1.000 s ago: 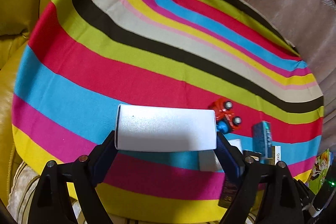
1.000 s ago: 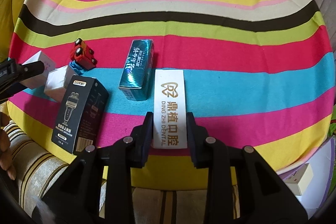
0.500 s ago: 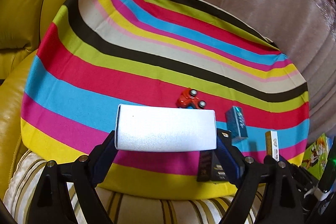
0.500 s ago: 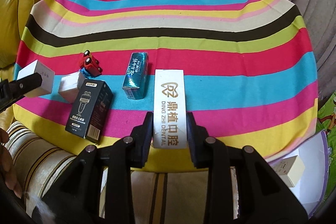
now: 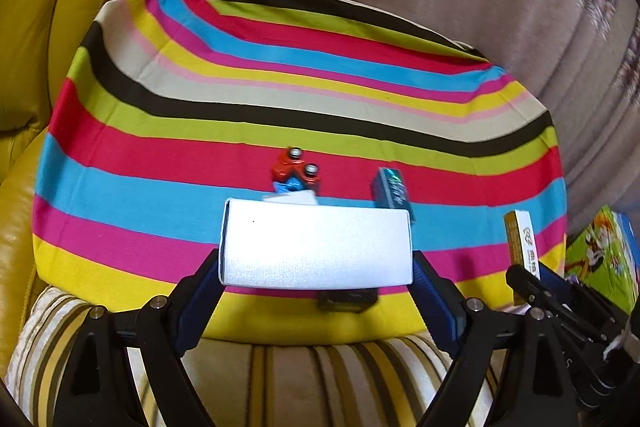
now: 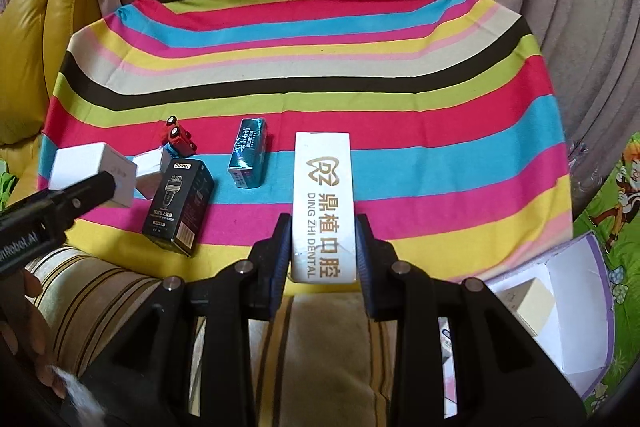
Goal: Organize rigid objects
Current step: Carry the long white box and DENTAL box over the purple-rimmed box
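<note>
Gripping a white box (image 5: 316, 247), the left hand-held gripper (image 5: 316, 291) hovers while the right hand-held gripper (image 6: 322, 247) clamps a dental box (image 6: 323, 203).

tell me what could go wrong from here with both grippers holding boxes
The left gripper clamps the white box only by its ends, so it may pivot or slip. The dental box sticks far out past the right gripper and could clip the teal box or black box.

Striped cloth (image 6: 400, 115): toy car (image 6: 179, 141), teal box (image 6: 248, 153), black box (image 6: 178, 205).
</note>
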Demonstrator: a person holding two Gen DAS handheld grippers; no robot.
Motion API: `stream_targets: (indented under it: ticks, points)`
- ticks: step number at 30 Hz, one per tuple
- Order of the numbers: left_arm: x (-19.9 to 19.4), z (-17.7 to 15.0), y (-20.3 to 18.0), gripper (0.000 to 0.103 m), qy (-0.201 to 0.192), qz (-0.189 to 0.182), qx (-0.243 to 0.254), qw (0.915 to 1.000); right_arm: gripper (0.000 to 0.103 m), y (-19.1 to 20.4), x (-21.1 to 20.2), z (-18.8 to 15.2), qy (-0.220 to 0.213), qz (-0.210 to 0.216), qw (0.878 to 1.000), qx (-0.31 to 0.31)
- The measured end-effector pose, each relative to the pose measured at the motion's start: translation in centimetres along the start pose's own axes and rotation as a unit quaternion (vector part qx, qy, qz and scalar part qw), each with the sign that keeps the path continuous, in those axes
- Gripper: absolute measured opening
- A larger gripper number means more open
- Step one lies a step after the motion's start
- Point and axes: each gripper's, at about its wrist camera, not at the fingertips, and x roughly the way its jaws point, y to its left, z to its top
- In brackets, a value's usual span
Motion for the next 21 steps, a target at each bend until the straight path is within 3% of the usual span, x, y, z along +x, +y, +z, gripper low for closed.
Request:
stream_targets:
  ticks: [21]
  points:
    - [-0.9,-2.4,-8.9,0.089,0.024,-0.047,0.112,0.9923,0.035,-6.6,-4.2,-3.2,-0.008,-0.021,0.998,0.051]
